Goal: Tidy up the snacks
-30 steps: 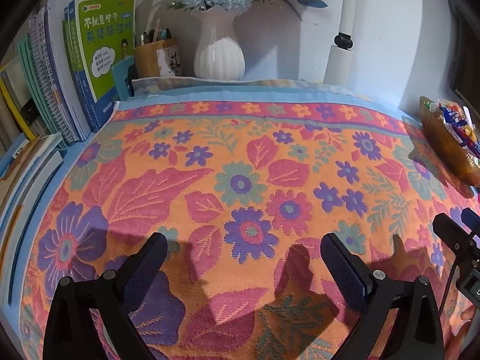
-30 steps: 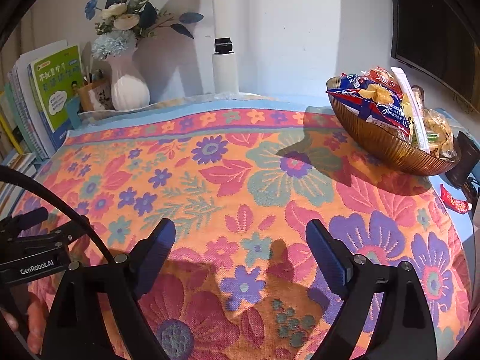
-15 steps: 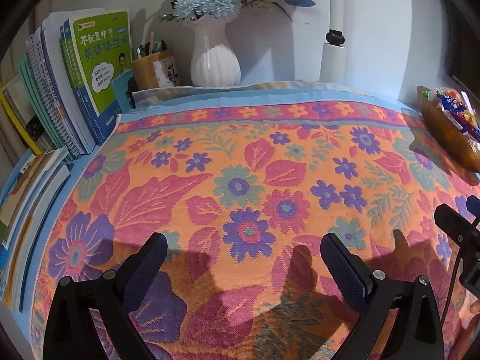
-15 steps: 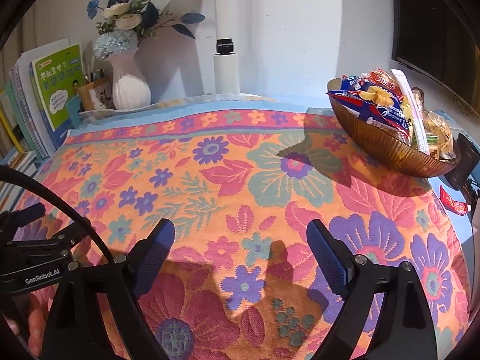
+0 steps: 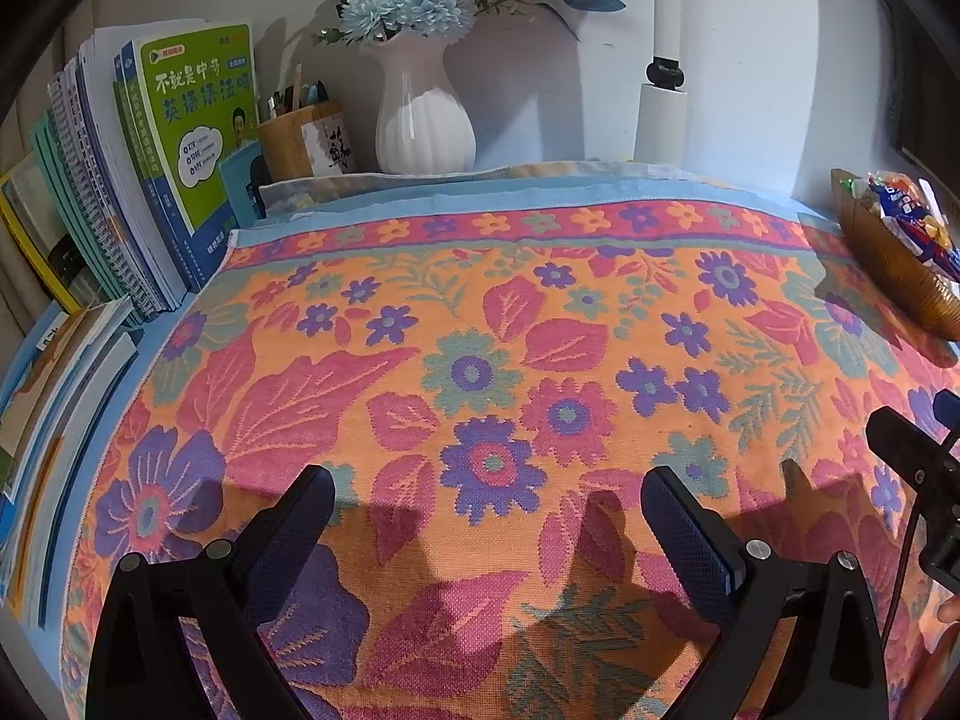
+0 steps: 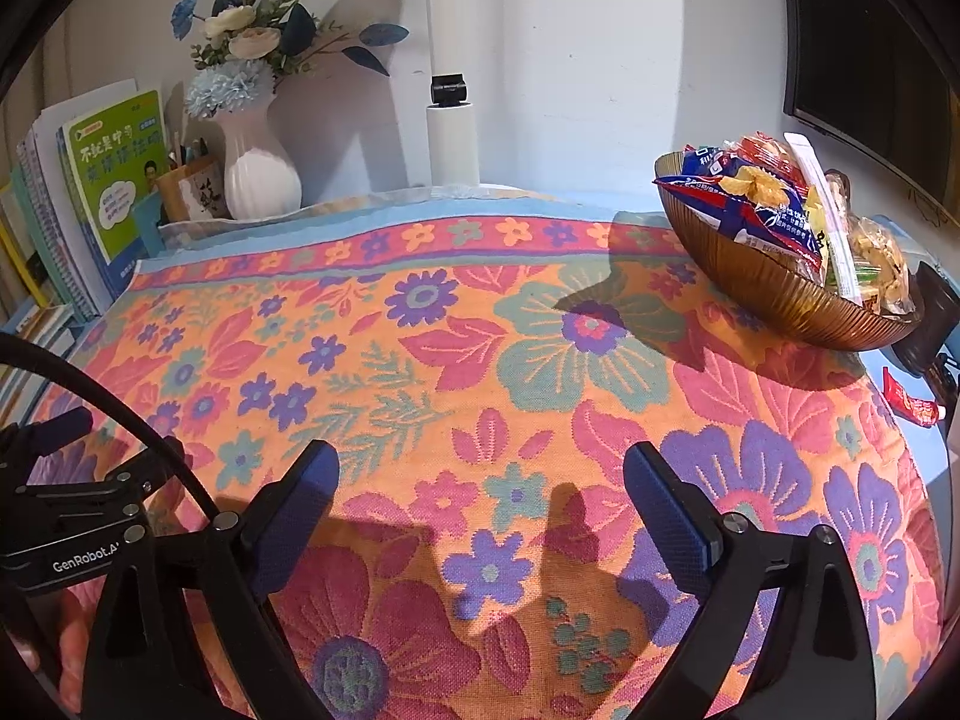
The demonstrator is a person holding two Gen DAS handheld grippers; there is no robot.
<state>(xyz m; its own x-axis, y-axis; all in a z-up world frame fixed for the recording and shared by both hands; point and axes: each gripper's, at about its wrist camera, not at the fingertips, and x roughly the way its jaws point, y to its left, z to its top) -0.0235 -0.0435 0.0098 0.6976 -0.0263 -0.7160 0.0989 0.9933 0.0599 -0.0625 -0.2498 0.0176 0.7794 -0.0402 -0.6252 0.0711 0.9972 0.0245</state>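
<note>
The left gripper [image 5: 486, 516] hangs low over the floral tablecloth [image 5: 480, 360] with its fingers spread wide and nothing between them; the right gripper [image 6: 480, 492] sits the same way, fingers well apart and empty, just beside the left one. The cloth covers nearly the whole table. Along its left edge stands a row of books [image 5: 120, 180], the front one with a green cover, and more books lie flat near them. At the far right of the cloth rests a brown ribbed bowl [image 6: 774, 294] heaped with snack packets [image 6: 762, 198], blue, red and clear ones. Against the back wall stands a white vase [image 5: 423, 114] of blue and cream flowers, touching a wooden pen cup [image 5: 300, 141]. A small red packet [image 6: 909, 399] lies apart from the bowl on the blue edge at the right.
</note>
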